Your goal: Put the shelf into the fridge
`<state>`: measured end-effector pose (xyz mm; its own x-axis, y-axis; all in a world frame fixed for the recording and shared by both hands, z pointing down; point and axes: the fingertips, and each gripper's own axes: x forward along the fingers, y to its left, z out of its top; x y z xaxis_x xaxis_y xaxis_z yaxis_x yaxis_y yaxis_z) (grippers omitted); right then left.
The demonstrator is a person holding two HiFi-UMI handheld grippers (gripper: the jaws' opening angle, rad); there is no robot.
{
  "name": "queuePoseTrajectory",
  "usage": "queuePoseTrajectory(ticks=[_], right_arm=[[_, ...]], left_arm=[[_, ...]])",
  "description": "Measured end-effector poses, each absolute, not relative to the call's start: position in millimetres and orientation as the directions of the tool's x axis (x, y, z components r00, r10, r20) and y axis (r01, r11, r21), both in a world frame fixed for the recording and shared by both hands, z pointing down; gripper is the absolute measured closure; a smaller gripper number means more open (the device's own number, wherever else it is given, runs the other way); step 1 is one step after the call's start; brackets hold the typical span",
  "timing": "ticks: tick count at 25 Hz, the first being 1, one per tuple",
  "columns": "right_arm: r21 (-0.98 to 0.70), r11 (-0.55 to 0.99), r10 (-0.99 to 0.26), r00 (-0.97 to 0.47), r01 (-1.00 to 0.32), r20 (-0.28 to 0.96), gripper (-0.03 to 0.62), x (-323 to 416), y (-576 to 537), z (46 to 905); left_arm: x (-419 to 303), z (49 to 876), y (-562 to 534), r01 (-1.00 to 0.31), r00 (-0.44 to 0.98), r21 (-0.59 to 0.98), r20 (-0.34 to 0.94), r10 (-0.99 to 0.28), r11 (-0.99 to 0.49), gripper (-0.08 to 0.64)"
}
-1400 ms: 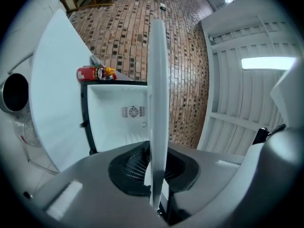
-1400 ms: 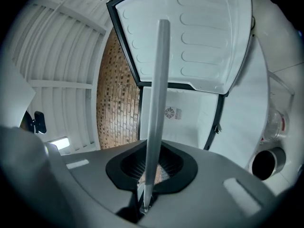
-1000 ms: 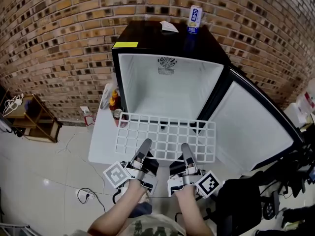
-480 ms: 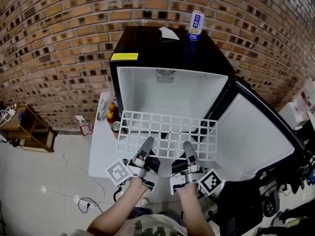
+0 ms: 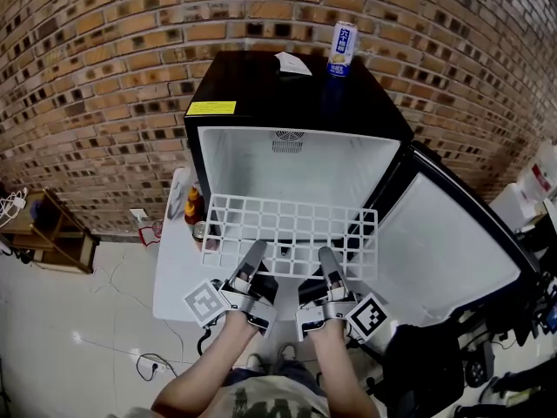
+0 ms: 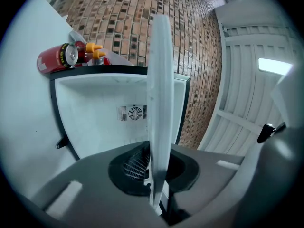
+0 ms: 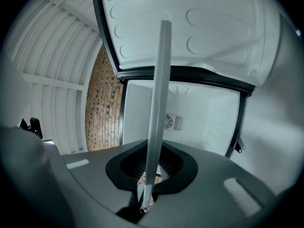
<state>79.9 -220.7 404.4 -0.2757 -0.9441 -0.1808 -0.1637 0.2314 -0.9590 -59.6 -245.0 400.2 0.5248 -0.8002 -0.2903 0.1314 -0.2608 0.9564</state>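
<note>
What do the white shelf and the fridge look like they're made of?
Shelf: white open grid of thin bars, matte; likely coated wire or moulded plastic, hard to tell which.
Fridge: glossy black shell that reflects the can, probably painted metal; lining smooth white, with moulded panels on the door, so apparently plastic.

Plastic shelf (image 5: 291,233), glossy black fridge (image 5: 287,94)

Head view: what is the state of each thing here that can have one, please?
Fridge: open.
Door: swung wide to the right.
Shelf: held flat at the fridge opening, by its near edge.
Left gripper: shut on the shelf.
Right gripper: shut on the shelf.
Can: upright on the fridge top.
</note>
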Motion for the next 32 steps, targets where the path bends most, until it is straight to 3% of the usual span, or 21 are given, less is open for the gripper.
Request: queuePoseTrajectory(ticks=[32], right_arm=[[-0.974,0.213,-0.914,-0.370,-0.082,-0.169,0.566,90.5,-277.2,410.2]], left_arm=[[-51.3,401.2,-289.8,0.072,0.443,0.957,-0.283,-0.851,-0.281,0.541]])
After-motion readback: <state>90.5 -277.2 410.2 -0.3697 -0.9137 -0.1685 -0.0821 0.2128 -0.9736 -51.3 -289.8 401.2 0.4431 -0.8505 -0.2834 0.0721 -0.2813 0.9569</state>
